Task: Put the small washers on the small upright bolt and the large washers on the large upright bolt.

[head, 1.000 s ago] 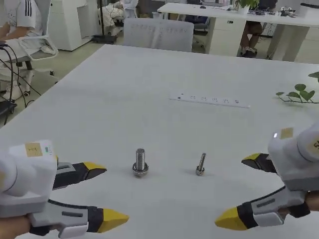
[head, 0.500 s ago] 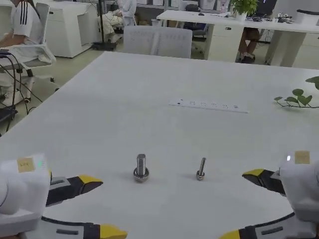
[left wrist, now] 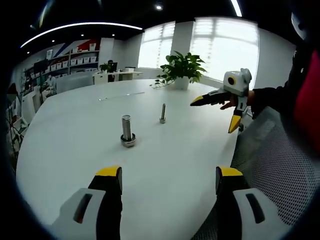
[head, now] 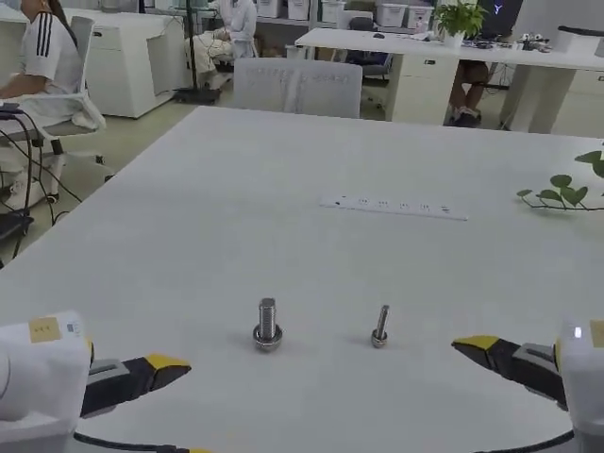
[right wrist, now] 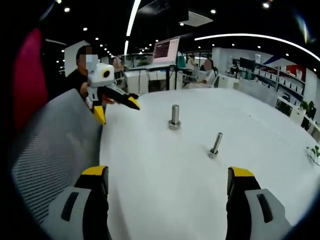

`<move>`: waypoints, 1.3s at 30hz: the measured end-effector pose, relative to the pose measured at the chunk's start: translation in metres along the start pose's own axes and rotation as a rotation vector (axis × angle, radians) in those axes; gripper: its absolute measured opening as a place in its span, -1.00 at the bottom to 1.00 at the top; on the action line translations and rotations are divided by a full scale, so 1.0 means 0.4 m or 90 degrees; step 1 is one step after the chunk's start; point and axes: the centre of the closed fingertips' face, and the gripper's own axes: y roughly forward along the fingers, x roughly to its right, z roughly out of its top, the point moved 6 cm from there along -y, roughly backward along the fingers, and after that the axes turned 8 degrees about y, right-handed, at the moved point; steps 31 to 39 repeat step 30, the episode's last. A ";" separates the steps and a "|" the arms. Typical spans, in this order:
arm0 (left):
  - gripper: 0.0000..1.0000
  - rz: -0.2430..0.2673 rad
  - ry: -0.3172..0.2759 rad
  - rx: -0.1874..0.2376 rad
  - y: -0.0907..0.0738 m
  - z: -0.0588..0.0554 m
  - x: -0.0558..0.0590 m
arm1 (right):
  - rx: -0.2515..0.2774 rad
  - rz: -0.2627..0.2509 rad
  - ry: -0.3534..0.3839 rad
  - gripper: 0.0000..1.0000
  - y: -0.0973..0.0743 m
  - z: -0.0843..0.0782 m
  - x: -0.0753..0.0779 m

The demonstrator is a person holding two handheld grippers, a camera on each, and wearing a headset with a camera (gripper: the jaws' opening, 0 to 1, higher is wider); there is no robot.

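Nearest, the left gripper (left wrist: 169, 172) and the right gripper (right wrist: 168, 173) hung at the near edge of the table (head: 283, 189), both with jaws wide apart and holding nothing. Further out stood the large bolt (head: 267, 323) and, well apart to its right, the small bolt (head: 380, 326). Each seemed to carry washers (head: 267, 338) at its foot. I judged the stacking done; the next move called only for checking them.

Left claw (left wrist: 169, 172) and right claw (right wrist: 168, 172) agape.
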 end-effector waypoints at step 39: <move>0.73 -0.005 -0.045 -0.017 0.010 -0.026 0.008 | 0.000 -0.018 0.025 1.00 0.007 -0.017 -0.002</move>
